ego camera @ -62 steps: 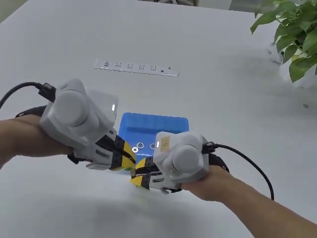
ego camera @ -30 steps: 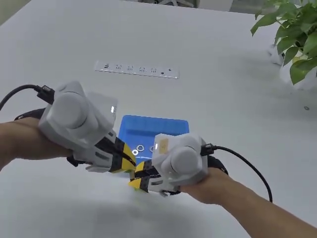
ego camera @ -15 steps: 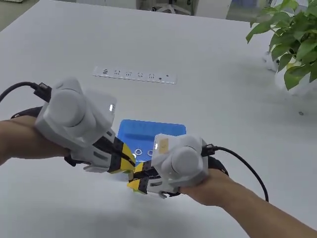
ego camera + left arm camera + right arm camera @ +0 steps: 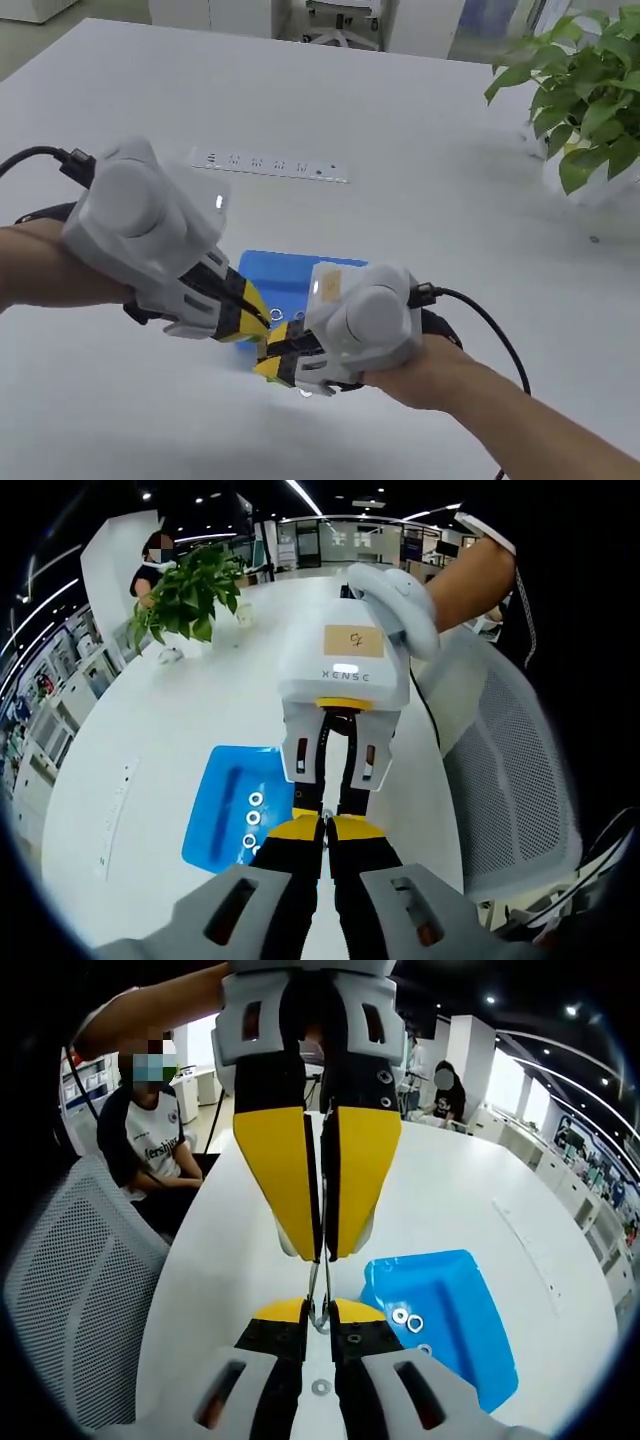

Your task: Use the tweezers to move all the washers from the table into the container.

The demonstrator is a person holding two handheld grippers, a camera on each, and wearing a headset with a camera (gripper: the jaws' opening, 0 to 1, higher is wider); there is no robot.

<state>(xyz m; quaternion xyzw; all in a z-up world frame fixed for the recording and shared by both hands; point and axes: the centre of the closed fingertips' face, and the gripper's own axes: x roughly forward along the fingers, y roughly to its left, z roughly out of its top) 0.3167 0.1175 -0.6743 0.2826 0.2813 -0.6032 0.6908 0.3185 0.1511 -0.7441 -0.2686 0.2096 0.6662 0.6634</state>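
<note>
My two grippers meet tip to tip over the near edge of the blue container (image 4: 300,273). The left gripper (image 4: 258,322) and the right gripper (image 4: 268,365) are both shut on the thin metal tweezers (image 4: 318,1285), which run between their yellow-padded jaws. In the left gripper view the left gripper (image 4: 325,830) faces the right gripper (image 4: 328,805), with the tweezers (image 4: 326,785) between them. Several washers (image 4: 252,820) lie in the container (image 4: 220,820). One washer (image 4: 321,1387) lies on the white table just under the right gripper (image 4: 320,1312), beside the container (image 4: 460,1340).
A white power strip (image 4: 268,163) lies on the table beyond the container. A potted plant (image 4: 580,90) stands at the far right. A mesh chair (image 4: 70,1300) is at the table's side, and a person (image 4: 150,1140) sits behind it.
The head camera has tilted, so the whole scene sits lower and further left. Both grippers stay tip to tip on the tweezers, with barely any motion.
</note>
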